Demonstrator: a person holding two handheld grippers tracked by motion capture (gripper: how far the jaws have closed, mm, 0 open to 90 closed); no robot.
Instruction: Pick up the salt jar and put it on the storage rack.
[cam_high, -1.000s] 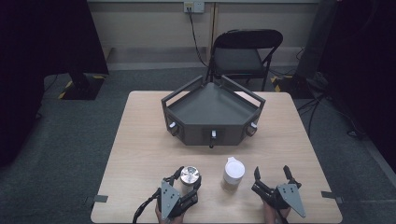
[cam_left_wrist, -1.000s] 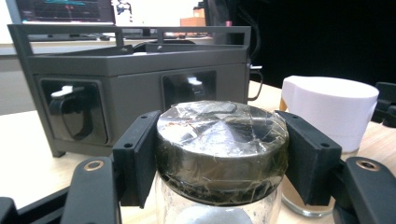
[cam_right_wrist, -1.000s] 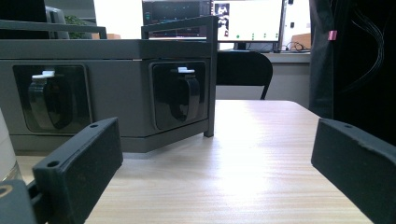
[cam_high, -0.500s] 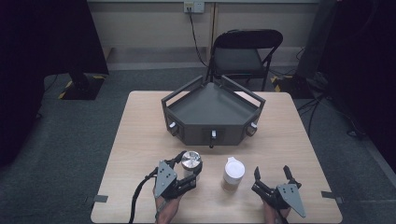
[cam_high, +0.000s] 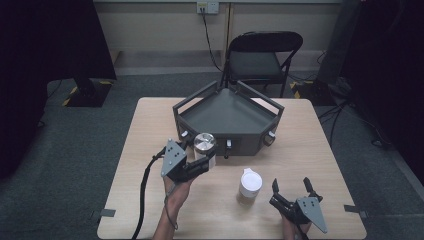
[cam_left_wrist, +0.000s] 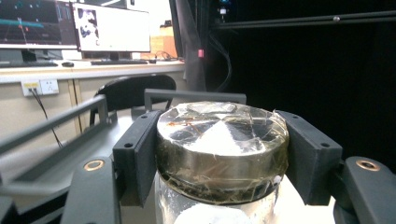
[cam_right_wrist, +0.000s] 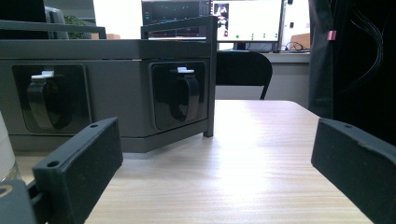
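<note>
A glass jar with a silver metal lid (cam_high: 204, 144) hangs above the table, close to the front of the dark grey tray (cam_high: 227, 117). My left gripper (cam_high: 200, 162) is shut on it, the jaws pressing both sides of the lid (cam_left_wrist: 222, 142). A second jar with a white lid (cam_high: 250, 186) stands on the table at the front centre. To the right of that jar, my right gripper (cam_high: 292, 188) rests open near the front edge, nothing between its jaws (cam_right_wrist: 215, 172). In the right gripper view the white-lidded jar (cam_right_wrist: 5, 154) shows at the left edge.
The grey tray (cam_right_wrist: 116, 88) has railed sides and black latches on its front panels. A black folding chair (cam_high: 262, 57) stands behind the table. Bare wood lies to the right of the tray (cam_high: 310, 145). A cable (cam_high: 145, 195) trails from my left gripper.
My left gripper has lifted the silver-lidded jar off the table and carried it away from the front edge, up close to the tray. The right gripper has kept still.
</note>
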